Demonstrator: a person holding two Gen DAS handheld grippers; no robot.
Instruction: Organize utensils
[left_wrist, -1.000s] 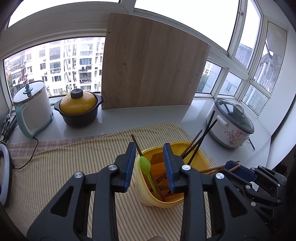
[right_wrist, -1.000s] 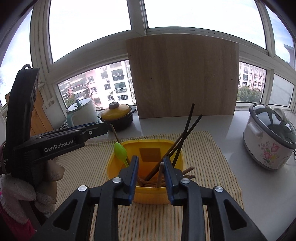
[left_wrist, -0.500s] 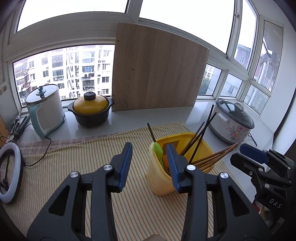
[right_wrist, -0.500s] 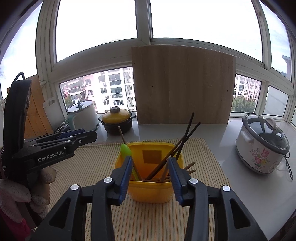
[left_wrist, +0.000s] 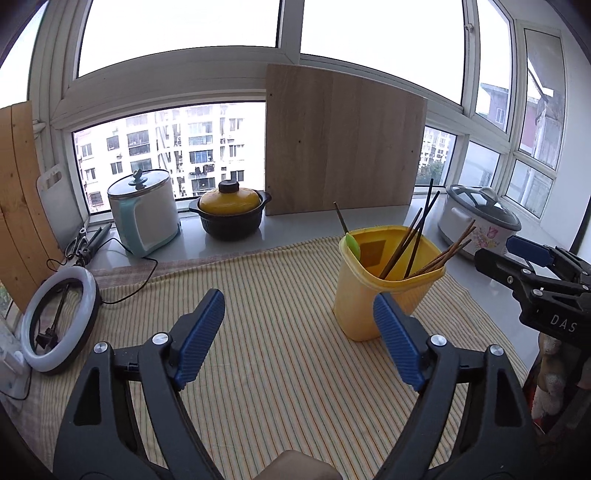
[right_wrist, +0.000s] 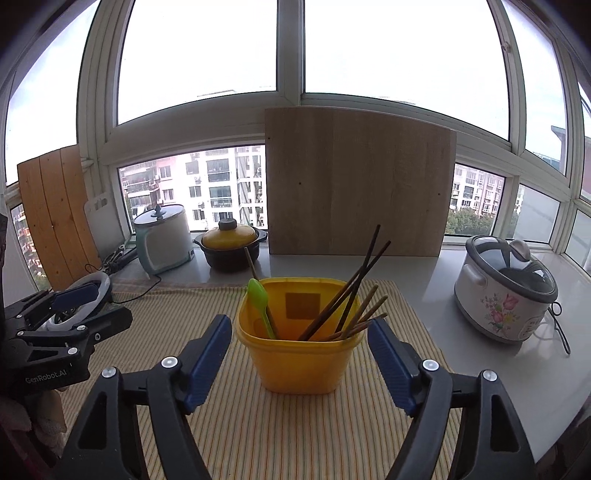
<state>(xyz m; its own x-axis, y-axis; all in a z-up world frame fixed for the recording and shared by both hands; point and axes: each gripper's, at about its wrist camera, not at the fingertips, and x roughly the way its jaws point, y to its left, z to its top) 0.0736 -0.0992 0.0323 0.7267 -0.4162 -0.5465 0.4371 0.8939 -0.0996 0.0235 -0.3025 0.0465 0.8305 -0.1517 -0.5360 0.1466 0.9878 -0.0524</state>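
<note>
Yellow tub (right_wrist: 300, 363) | between right gripper (right_wrist: 299, 349) tips | untouched

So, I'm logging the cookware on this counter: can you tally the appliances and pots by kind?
Floral rice cooker: 1
White-and-teal cooker: 1
Black pot with yellow lid: 1
Yellow utensil tub: 1
Total: 4
</note>
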